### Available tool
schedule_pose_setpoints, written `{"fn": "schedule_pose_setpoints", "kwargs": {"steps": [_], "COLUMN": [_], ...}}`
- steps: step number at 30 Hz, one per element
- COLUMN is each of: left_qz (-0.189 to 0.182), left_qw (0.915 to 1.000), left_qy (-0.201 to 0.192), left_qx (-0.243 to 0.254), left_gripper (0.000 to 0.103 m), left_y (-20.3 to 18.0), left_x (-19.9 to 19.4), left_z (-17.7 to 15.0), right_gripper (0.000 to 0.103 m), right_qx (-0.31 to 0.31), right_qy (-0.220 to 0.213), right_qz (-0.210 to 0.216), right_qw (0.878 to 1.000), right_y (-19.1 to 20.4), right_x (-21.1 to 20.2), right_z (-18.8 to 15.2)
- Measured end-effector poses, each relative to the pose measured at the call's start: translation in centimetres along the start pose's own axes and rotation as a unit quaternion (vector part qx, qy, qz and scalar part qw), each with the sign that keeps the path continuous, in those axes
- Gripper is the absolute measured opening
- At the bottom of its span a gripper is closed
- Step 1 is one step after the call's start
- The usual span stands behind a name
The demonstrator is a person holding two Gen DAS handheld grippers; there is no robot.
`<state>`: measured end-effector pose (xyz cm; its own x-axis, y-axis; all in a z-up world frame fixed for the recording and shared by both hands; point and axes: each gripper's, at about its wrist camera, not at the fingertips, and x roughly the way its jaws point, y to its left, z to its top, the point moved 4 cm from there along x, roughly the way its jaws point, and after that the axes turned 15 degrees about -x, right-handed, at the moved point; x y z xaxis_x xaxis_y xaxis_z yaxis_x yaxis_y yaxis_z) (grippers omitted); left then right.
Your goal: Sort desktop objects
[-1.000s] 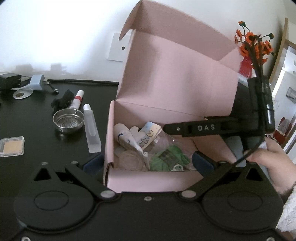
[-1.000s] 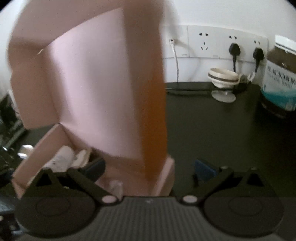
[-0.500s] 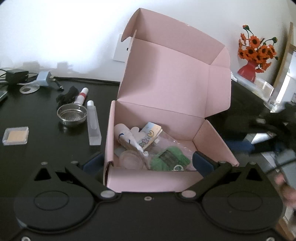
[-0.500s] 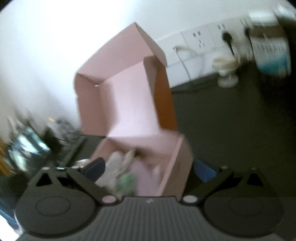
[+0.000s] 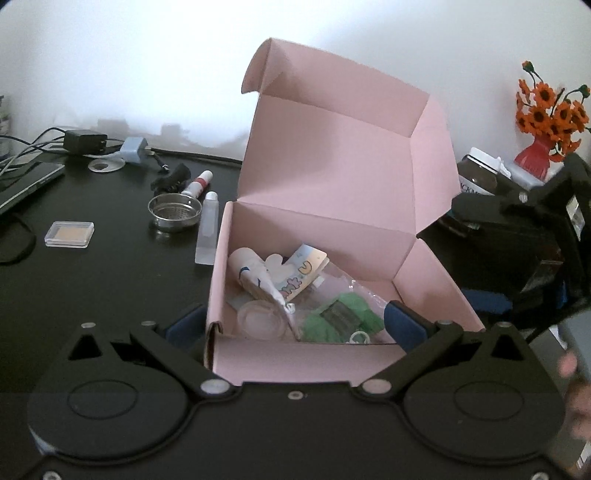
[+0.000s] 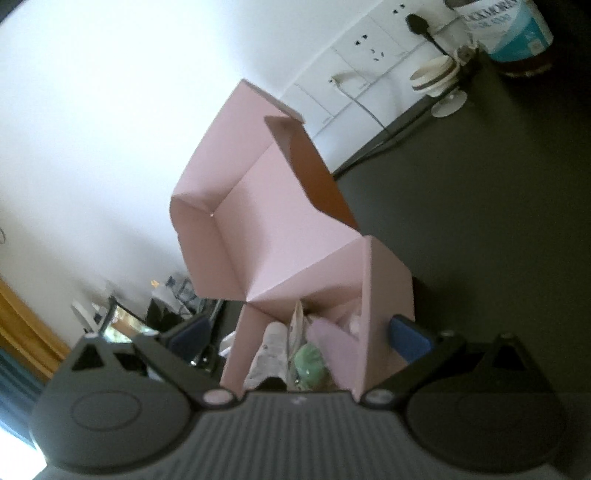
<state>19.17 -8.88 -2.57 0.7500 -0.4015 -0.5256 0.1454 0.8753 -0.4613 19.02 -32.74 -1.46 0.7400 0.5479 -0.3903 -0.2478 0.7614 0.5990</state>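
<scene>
The left gripper (image 5: 293, 325) is held wide apart, empty, straddling the front of the pink box (image 5: 332, 206) on the black desk (image 5: 92, 280). The right gripper (image 6: 299, 334), also spread wide and empty, has been drawn back and tilted since a second ago. Farther off, "BLACKMORES" is partly readable on a jar (image 6: 513, 33).

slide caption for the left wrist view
Open left tool straddling an open pink box of small items on a cluttered black desk.
</scene>
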Motion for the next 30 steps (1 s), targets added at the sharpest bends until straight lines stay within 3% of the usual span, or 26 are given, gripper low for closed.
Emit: {"fn": "schedule_pose_setpoints", "kwargs": {"steps": [6,10,12,15,20,24,30], "left_qz": [0.001,0.005,0.009,0.014,0.010,0.009,0.009], "left_qw": [1.0000,1.0000,0.9999,0.9995,0.9998,0.9995,0.9997], "left_qy": [-0.001,0.000,0.000,-0.002,0.014,0.023,0.018], "left_qx": [0.001,0.006,0.011,0.027,0.007,-0.019,-0.015], "left_gripper": [0.103,0.103,0.103,0.103,0.103,0.103,0.103], "left_y": [-0.1,-0.3,-0.3,-0.6,-0.4,0.0,0.0], "left_x": [0.2,0.4,0.5,0.7,1.1,1.2,0.5], "left_z": [-0.1,-0.1,-0.1,-0.3,-0.7,-0.8,-1.0], "right_gripper": [0.102,0.102,0.102,0.102,0.102,0.102,0.102], "right_qx": [0.013,0.021,0.041,-0.001,-0.051,-0.094,-0.087], "right_qy": [-0.015,0.028,0.057,0.071,0.060,0.031,0.023], "right_qz": [0.020,0.044,0.085,0.084,0.087,0.061,0.077], "right_qw": [1.000,0.998,0.994,0.994,0.993,0.993,0.993], "right_y": [-2.0,-2.9,-2.9,-1.3,0.7,1.7,2.2], "right_x": [0.2,4.0,5.7,6.3,4.1,1.4,-1.0], "right_z": [5.2,8.3,8.5,9.0,8.4,8.4,7.9]}}
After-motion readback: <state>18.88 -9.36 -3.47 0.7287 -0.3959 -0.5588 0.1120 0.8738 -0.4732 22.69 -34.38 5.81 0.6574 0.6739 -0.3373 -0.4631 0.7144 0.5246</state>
